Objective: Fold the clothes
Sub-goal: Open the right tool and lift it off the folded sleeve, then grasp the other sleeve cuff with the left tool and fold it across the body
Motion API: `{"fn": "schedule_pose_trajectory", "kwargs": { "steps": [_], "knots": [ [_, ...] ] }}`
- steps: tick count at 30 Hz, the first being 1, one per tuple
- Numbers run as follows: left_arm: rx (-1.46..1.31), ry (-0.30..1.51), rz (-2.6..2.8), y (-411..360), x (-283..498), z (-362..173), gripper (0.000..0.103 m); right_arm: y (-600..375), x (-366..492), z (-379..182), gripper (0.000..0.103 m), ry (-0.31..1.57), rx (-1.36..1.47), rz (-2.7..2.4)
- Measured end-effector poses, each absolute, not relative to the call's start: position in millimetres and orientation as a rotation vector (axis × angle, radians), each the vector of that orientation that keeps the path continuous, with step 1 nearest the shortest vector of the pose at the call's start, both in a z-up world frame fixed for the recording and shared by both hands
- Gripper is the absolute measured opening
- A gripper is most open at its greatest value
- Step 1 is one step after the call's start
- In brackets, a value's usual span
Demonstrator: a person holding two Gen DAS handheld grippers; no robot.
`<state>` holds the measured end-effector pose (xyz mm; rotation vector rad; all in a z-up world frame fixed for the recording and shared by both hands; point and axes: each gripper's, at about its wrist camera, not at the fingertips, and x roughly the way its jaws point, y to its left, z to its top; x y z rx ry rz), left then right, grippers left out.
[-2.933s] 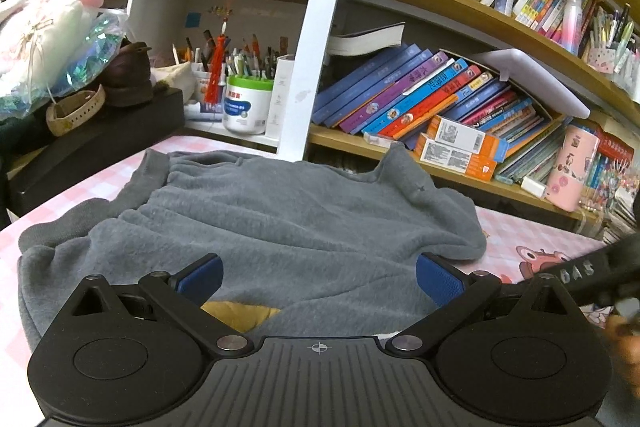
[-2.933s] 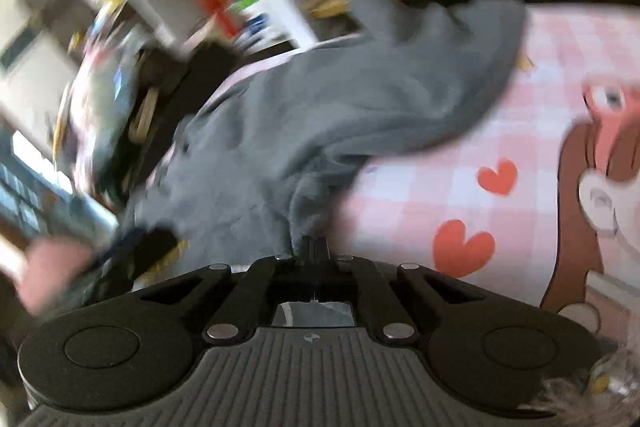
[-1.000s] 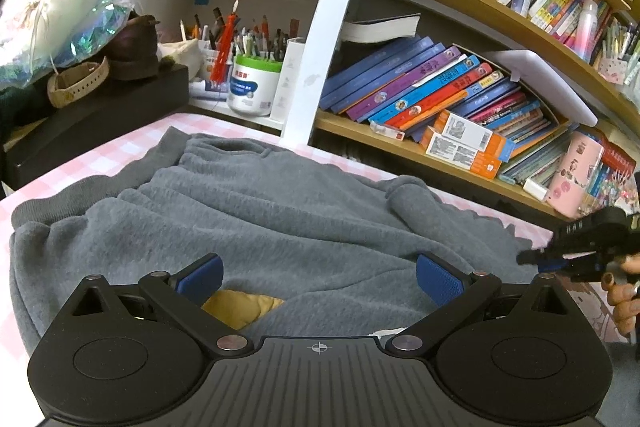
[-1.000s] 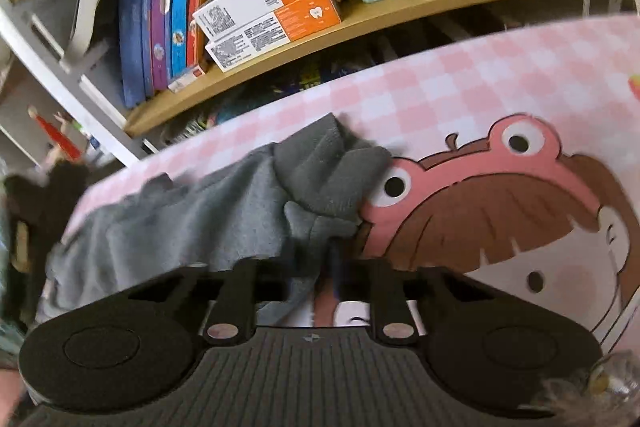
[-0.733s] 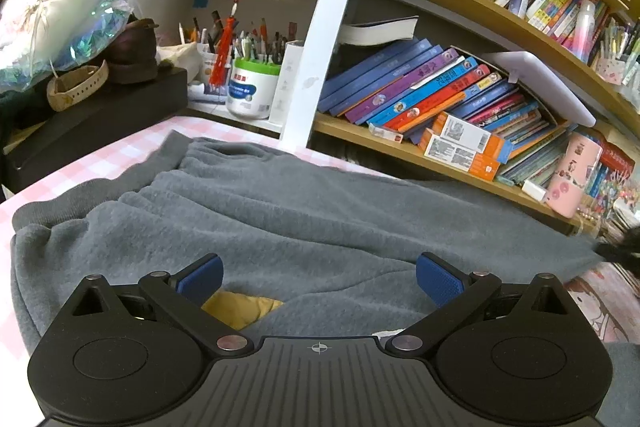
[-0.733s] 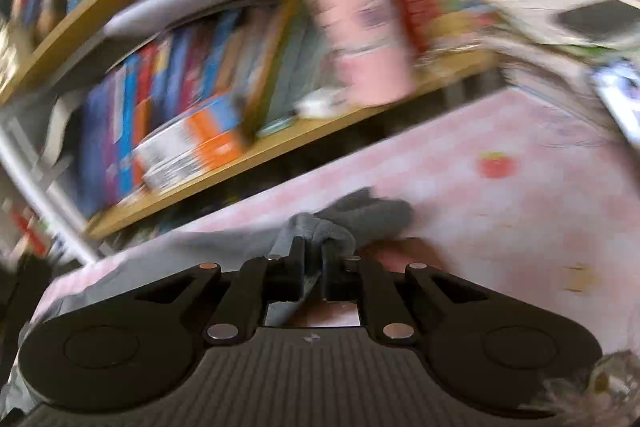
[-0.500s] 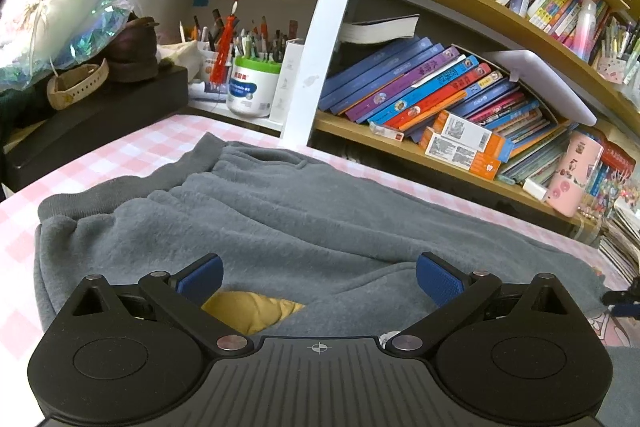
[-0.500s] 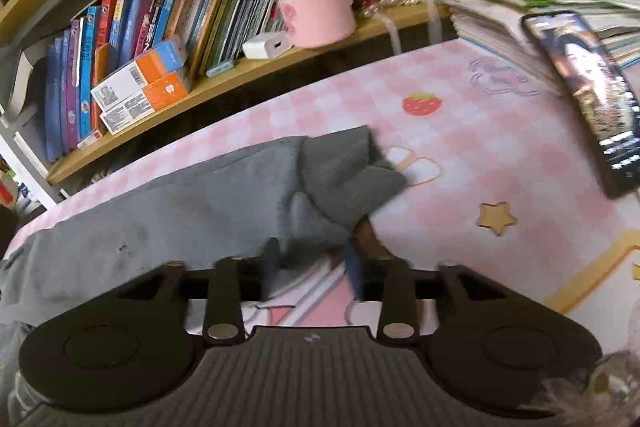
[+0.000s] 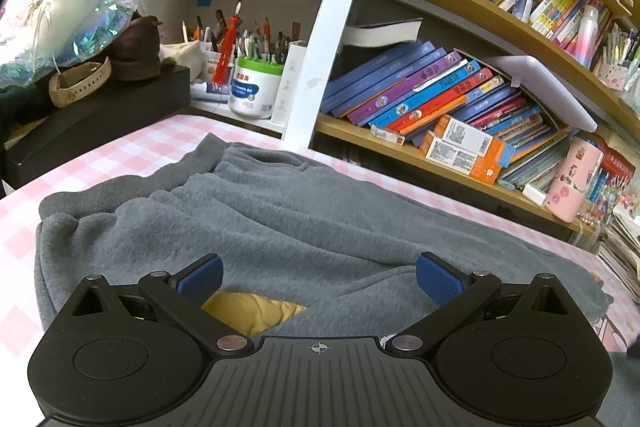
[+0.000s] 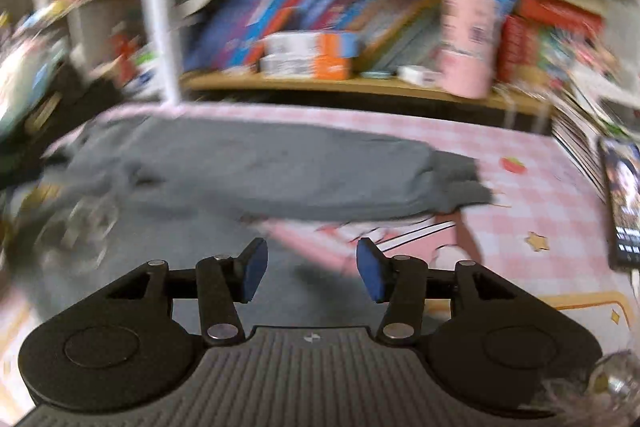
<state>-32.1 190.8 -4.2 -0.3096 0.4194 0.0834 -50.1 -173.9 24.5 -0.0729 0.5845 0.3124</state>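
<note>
Presently, one grey fleece garment (image 9: 304,227) is observed, spread lengthwise across the pink checked tablecloth (image 9: 120,155) below the bookshelf (image 9: 440,155); a ribbed cuff (image 10: 460,183) lies at its right end and a yellow lining patch (image 9: 256,311) shows at the near edge. Two grippers are counted. The left gripper (image 9: 319,277) is held above the garment, jaws wide and empty. The right gripper (image 10: 312,271) is held with jaws moderately apart, nothing gripped. One pink tumbler (image 9: 572,179) and one white pen tub (image 9: 254,91) are noted; its label cannot be read.
</note>
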Motion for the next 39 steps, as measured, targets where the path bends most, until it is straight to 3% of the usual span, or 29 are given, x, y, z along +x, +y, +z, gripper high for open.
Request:
{"fn": "schedule_pose_trajectory", "kwargs": {
  "steps": [14,24,27,29,32,39],
  "knots": [
    [-0.399,0.214,0.143,206.2,-55.8,6.8,0.103,-188.0,-54.2,4.3,0.031,0.668,-0.082,0.237],
    [-0.408,0.205,0.227,213.6,-86.9,11.3,0.103,-198.1,-38.3,2.8,0.028,0.644,-0.213,0.25],
    [-0.376,0.209,0.249,217.6,-101.7,17.0,0.103,-207.3,-24.2,0.2,0.022,0.629,-0.258,0.171],
    [-0.337,0.229,0.267,220.3,-109.3,20.5,0.103,-212.5,-22.6,1.1,0.022,0.624,-0.249,0.157],
    [-0.26,0.268,0.313,223.3,-119.3,23.4,0.103,-217.2,-33.3,3.0,0.036,0.611,-0.223,0.183],
    [-0.205,0.354,0.431,251.0,-112.7,21.8,0.102,-234.4,-72.6,4.0,0.036,0.609,-0.16,0.242]
  ]
}}
